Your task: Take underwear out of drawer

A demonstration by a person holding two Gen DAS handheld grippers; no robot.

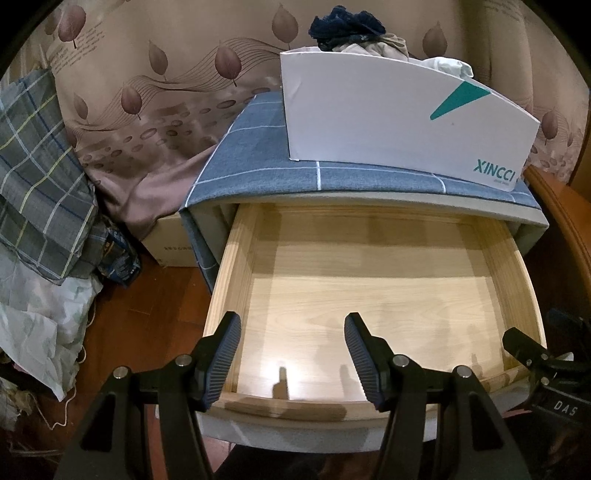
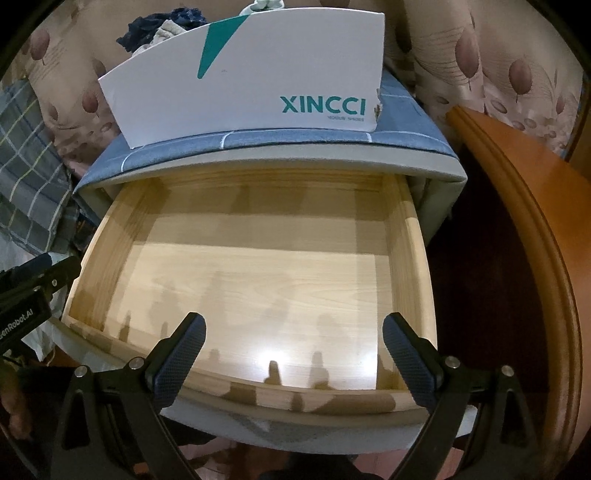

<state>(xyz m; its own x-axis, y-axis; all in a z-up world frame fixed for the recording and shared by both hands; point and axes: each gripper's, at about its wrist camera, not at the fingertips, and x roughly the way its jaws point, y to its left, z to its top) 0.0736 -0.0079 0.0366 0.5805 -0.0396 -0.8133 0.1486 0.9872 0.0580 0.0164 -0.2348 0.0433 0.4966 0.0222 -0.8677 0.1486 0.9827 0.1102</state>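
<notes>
The pale wooden drawer (image 1: pixel 369 295) (image 2: pixel 258 280) is pulled out of a cabinet covered with blue checked cloth (image 1: pixel 258 162), and its bottom is bare. On the cabinet top stands a white XINCCI box (image 1: pixel 388 118) (image 2: pixel 251 92). Crumpled underwear sticks out of that box: a dark blue lace piece (image 1: pixel 347 24) (image 2: pixel 162 26), a beige one (image 1: pixel 373 48) and a white one (image 1: pixel 448 66). My left gripper (image 1: pixel 292 321) hangs open over the drawer's front edge with nothing between its fingers. My right gripper (image 2: pixel 294 319) is open there too, beside the left and holding nothing.
Leaf-patterned fabric (image 1: pixel 147 92) hangs behind the cabinet. A plaid cloth (image 1: pixel 40 177) and a white plastic bag (image 1: pixel 40 325) pile up on the left over a red wooden floor. An orange wooden furniture edge (image 2: pixel 517 206) runs close along the right.
</notes>
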